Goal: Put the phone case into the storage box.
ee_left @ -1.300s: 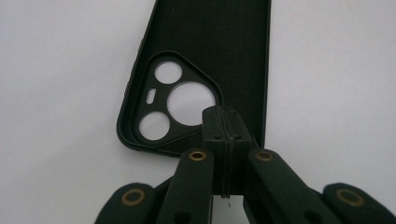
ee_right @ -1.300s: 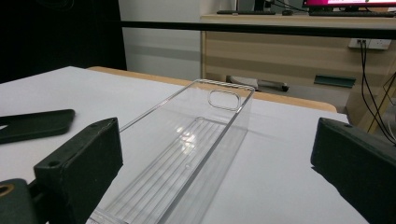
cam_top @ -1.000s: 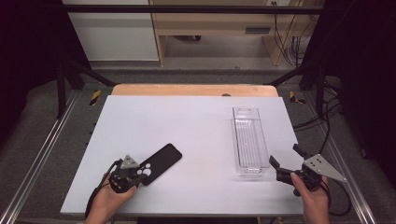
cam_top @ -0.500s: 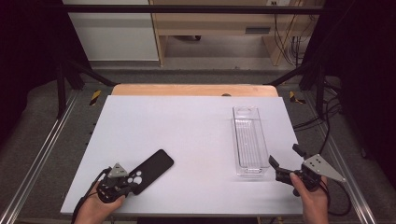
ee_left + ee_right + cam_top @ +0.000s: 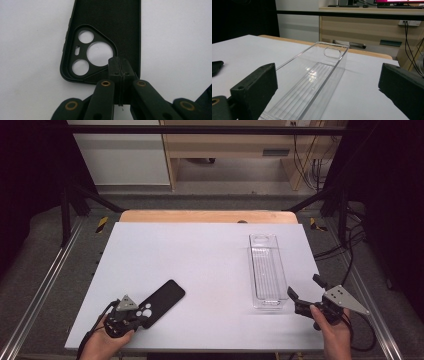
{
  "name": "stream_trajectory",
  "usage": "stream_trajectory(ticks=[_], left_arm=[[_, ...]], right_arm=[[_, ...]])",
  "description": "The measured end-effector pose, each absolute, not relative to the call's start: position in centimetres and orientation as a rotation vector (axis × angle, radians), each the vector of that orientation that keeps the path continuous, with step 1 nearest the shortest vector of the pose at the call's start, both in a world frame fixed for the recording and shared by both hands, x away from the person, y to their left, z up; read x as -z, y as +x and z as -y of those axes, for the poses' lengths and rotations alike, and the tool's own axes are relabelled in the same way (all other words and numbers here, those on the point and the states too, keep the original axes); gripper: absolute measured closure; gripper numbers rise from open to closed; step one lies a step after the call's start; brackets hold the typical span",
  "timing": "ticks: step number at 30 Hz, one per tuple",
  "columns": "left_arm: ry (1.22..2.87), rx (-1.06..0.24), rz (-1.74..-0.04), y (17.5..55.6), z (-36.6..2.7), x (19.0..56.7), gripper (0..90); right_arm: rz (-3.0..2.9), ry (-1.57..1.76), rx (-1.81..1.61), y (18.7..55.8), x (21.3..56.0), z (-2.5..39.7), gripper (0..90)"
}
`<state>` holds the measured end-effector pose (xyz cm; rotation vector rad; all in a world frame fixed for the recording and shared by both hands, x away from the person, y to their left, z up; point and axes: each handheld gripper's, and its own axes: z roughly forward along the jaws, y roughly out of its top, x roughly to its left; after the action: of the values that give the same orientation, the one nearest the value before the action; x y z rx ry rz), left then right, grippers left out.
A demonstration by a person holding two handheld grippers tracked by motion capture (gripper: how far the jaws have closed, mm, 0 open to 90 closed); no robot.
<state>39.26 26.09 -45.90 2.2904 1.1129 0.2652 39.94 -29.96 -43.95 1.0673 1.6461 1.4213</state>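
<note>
Left gripper view shows the left gripper (image 5: 119, 65) clenched on the bottom edge of the black phone case (image 5: 105, 37), the two jaws pressed together just beside the camera cutout, with the rest of the case stretching away beyond the fingertips and lying flat on the white table (image 5: 175, 37). In the high view the case (image 5: 161, 302) sits at the near left of the table with that gripper (image 5: 131, 316) at its near end, well apart from the clear tray (image 5: 267, 270) on the other side.

The right gripper (image 5: 305, 295) is released, jaws spread wide, with the tray's near end between and just ahead of its fingertips; the right gripper view shows the tray (image 5: 317, 75) standing empty between the two pads.

The hold looks like the weak point: the jaws pinch only a thin lip at one corner of the case, so on lifting the long free end could sag, twist round the fingertips or slip out. The tray is narrow and light; a tilted case might catch its rim and push it along, unless the open gripper steadies it
</note>
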Motion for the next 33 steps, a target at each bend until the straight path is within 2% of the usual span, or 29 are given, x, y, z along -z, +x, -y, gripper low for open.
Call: stream_trajectory(ticks=[8,19,24,25,26,27,28,31,32,33], left_arm=[[2.281,-0.262,-1.117,39.3,-26.1,45.8,90.0],[2.252,-0.353,-1.062,40.0,-26.0,44.3,88.8],[2.230,-0.400,-1.046,40.6,-25.9,43.6,72.7],[2.224,-0.417,-1.044,40.7,-25.9,43.5,72.7],[2.213,-0.432,-1.046,40.8,-25.9,43.3,60.7],[2.205,-0.445,-1.047,40.9,-25.9,43.2,60.7],[2.200,-0.452,-1.048,41.0,-25.9,43.1,47.8],[2.186,-0.468,-1.051,41.5,-25.9,43.1,29.9],[2.183,-0.466,-1.057,41.7,-25.8,43.1,29.9],[2.184,-0.464,-1.061,41.8,-25.7,43.2,22.6]], right_arm=[[-1.647,1.068,-1.421,39.9,43.9,29.9,2.5],[-1.650,1.064,-1.417,39.9,44.0,29.9,2.5],[-1.652,1.065,-1.416,39.9,44.0,29.9,2.5],[-1.652,1.065,-1.416,39.9,44.0,29.9,2.5],[-1.650,1.067,-1.416,39.9,44.0,30.0,2.5],[-1.650,1.067,-1.416,39.9,44.0,30.0,2.5],[-1.644,1.070,-1.420,40.0,44.0,30.1,2.5],[-1.640,1.070,-1.421,39.9,43.9,30.1,2.5],[-1.640,1.070,-1.421,39.9,43.9,30.1,2.5],[-1.640,1.071,-1.421,39.9,43.9,30.1,2.5]])
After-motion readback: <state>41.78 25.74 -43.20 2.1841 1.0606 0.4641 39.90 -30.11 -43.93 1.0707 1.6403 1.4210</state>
